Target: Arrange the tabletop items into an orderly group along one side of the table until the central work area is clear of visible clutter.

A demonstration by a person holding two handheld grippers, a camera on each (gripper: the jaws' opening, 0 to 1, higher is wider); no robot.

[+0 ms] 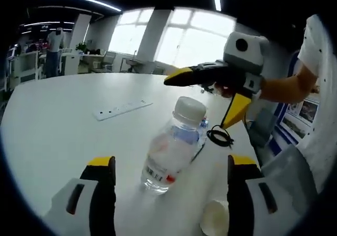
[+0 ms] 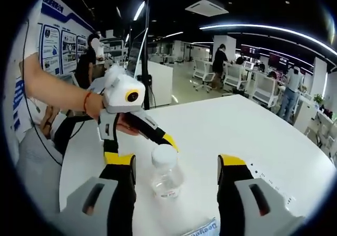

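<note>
A clear water bottle with a white cap stands upright on the white table. My left gripper is open, its yellow-tipped jaws wide on either side of the bottle's base without touching it. My right gripper comes in from the right, open, hanging just above and behind the cap. In the right gripper view the bottle stands ahead between the open jaws of my right gripper. My left gripper, held by a hand, is open on the bottle's far side.
A white power strip lies left of the bottle and shows again as a power strip at the right. A black cable coils behind the bottle, and a white paper cup sits near the right jaw. A printed label lies close in front. Office desks and people stand beyond the table.
</note>
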